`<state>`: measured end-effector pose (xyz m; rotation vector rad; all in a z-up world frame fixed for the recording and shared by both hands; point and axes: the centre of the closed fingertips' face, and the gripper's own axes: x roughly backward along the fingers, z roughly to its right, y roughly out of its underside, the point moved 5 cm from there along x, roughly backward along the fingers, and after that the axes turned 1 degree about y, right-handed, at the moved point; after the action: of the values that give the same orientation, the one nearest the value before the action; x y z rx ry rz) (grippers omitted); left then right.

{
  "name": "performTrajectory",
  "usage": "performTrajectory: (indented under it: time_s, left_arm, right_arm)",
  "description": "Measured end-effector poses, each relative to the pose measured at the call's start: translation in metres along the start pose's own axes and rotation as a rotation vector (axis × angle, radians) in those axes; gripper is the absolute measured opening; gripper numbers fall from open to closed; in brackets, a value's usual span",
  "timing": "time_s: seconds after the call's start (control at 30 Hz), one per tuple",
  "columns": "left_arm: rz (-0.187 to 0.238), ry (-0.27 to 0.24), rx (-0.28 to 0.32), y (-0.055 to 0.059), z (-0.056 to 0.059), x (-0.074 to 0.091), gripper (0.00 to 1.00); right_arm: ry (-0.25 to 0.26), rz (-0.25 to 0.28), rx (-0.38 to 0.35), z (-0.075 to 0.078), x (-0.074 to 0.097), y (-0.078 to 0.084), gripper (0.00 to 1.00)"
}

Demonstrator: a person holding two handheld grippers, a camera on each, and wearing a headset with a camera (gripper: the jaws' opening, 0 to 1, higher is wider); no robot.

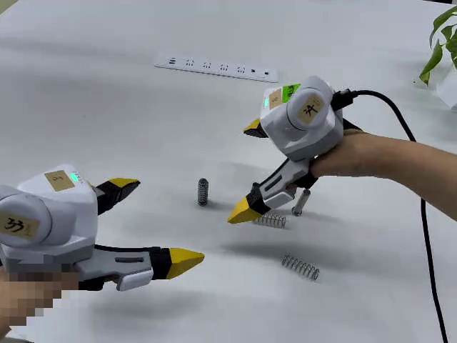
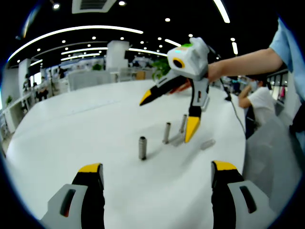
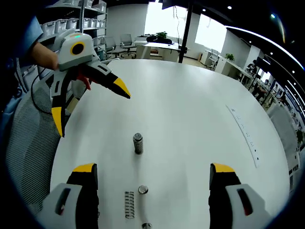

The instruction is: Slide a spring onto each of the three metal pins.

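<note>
One metal pin with a spring on it (image 1: 203, 191) stands upright mid-table, also in the left gripper view (image 2: 142, 147) and the right gripper view (image 3: 138, 143). Two bare pins (image 2: 167, 132) (image 2: 183, 123) stand behind it; one bare pin (image 1: 300, 202) peeks out beside my right gripper. Two loose springs (image 1: 270, 221) (image 1: 300, 267) lie flat near them. My right gripper (image 1: 247, 170) hovers open and empty over the bare pins. At the near left my left gripper (image 1: 158, 222) is open and empty, aimed at the pins.
A white power strip (image 1: 216, 68) lies at the far side of the white table (image 1: 107, 107). A potted plant (image 1: 443, 36) sits at the far right. A black cable (image 1: 421, 214) trails from the right gripper along the right side.
</note>
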<state>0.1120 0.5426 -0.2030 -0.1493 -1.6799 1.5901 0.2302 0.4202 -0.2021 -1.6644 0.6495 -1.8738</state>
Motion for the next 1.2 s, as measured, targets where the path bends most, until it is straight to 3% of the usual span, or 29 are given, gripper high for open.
performTrajectory:
  time_s: [0.57, 1.2]
  left_arm:
    - [-0.006, 0.025, -0.029, -0.007, -0.001, -0.003, 0.94]
    - [-0.031, 0.055, -0.074, -0.013, 0.001, -0.007, 0.94]
  right_arm:
    - [0.084, 0.038, -0.129, -0.009, 0.048, 0.043, 0.99]
    - [0.151, 0.055, -0.265, -0.039, 0.083, 0.095, 0.99]
